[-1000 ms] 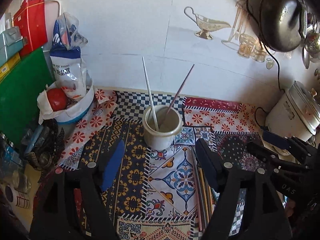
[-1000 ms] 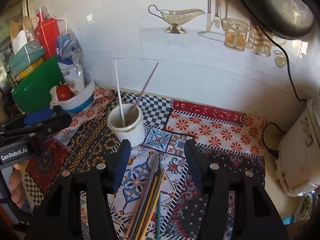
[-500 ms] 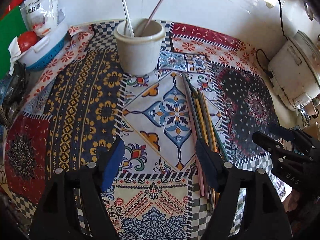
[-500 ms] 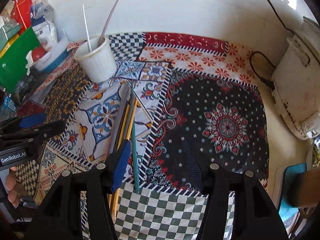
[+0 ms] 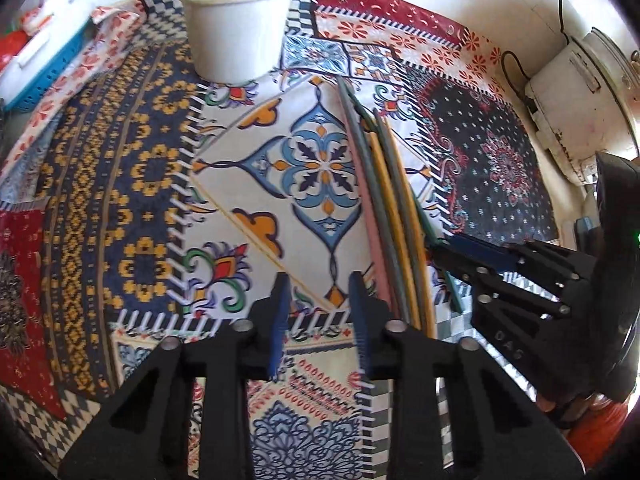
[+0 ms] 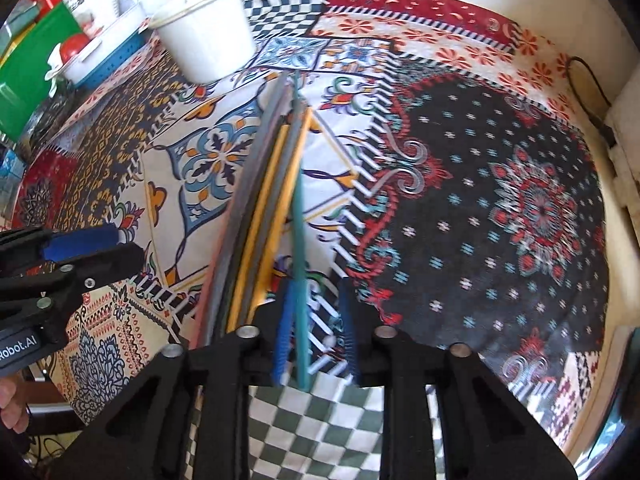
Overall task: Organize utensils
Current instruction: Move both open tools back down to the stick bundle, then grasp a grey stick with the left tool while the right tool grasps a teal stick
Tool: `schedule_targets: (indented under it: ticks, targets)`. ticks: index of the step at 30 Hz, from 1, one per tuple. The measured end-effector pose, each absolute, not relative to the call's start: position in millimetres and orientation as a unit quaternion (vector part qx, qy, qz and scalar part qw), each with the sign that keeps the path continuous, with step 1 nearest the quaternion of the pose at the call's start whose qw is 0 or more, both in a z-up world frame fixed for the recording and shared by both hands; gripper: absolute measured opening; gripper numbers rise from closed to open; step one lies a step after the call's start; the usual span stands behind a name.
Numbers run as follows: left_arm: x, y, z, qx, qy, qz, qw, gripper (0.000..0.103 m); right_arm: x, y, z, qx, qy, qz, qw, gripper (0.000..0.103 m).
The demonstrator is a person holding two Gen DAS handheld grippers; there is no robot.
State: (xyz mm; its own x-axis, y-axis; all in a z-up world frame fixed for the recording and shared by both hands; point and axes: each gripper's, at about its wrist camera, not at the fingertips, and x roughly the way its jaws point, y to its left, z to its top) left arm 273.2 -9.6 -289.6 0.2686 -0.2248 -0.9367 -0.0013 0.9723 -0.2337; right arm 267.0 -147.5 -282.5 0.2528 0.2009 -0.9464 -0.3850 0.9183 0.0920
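Right gripper (image 6: 314, 320) pointing steeply down at the patterned cloth (image 6: 520, 208), jaws closing, with the thin teal stick (image 6: 298, 208) running up between the blue pads (image 6: 282, 332); pads not yet pressing on it as far as can be seen. Left gripper (image 5: 318, 312) likewise aimed down, jaws closing on nothing but cloth, with the bundle just beyond its right-hand finger.

Bundle of slim straight sticks in pink, grey, yellow and green (image 5: 384, 200), lying side by side and touching, stretching away from both tools toward the white plastic cup (image 5: 236, 24) at the far end. Teal one lying on the bundle's right edge in the right wrist view, slightly apart from the rest near the fingers.

Probably light, stiff and smooth; likely to roll or slide out of a loose pinch, and liable to pivot and droop if held at the very end. Best taken a little way in from the near tip, pads square across the shaft. Flat on cloth, so fingertips must reach right down to the fabric, which may bunch.

Cup already holding at least two upright sticks, partly cut off at the frame's top, narrowing the free opening somewhat. Blue basket with a red round thing (image 6: 104, 52) and a green board (image 6: 28, 80) off to the left beyond the cup; white appliance with a black cord (image 5: 576, 100) off to the right. Neighbouring sticks the main hindrance: could get nudged or dragged along. Two tools close together, so some risk of bumping.
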Motion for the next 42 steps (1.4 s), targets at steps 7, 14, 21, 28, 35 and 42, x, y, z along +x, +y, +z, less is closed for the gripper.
schedule_targets:
  ticks: [7,14,21,28,35,42]
  targets:
    - [290,-18,-296,-0.114,0.606,-0.099,0.781,0.012,266,-157,-283,-0.065,0.579,0.184,0.792,0.006]
    - [311,-27,-305,-0.132,0.615,-0.122,0.768,0.011,261,-193,-279,-0.050,0.588,0.147,0.794,0.007]
    - [325,-38,-309,-0.126,0.617,-0.126,0.766,0.011,258,-225,-276,-0.041,0.606,0.129,0.784,0.007]
    - [338,-34,-315,-0.124,0.622,-0.101,0.767,0.006,273,-234,-265,-0.022,0.602,0.152,0.784,0.007]
    - [345,-25,-314,-0.151,0.624,-0.101,0.760,0.004,295,-219,-272,-0.045,0.603,0.173,0.777,0.007]
    - [341,-14,-297,-0.146,0.605,-0.090,0.778,0.004,314,-213,-274,-0.054,0.598,0.188,0.777,0.008]
